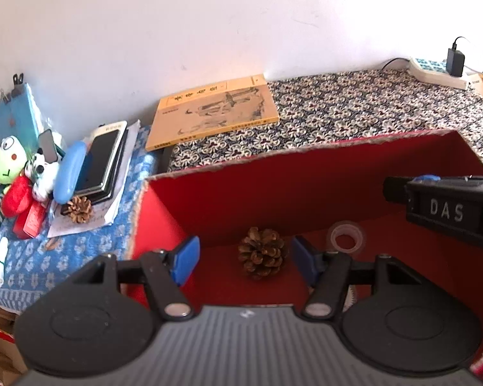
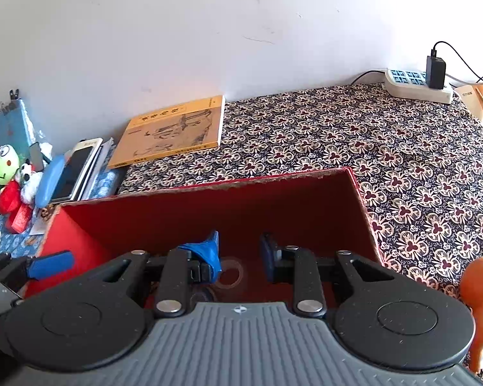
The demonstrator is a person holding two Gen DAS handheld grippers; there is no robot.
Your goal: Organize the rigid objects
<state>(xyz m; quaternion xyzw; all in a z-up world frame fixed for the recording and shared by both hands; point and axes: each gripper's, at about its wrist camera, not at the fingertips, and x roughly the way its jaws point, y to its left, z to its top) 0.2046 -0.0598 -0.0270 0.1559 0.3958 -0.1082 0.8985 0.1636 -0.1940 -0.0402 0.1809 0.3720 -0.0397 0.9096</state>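
Two grippers hang over the red box (image 1: pixel 228 193). Left gripper (image 1: pixel 241 260) gapes wide, holding nothing, a pine cone (image 1: pixel 262 252) on the floor between its fingers. Right gripper (image 2: pixel 240 257) stands slightly parted and empty, a clear tape roll (image 2: pixel 230 273) below; another pine cone (image 1: pixel 79 208) lies outside at nine o'clock.

A lived-in home room. A floral tablecloth (image 2: pixel 370 148) covers a table against a plain white wall (image 2: pixel 209 25). Left of the tablecloth sit plush toys (image 1: pixel 8 164); at its far right corner, a power strip (image 2: pixel 415 88).
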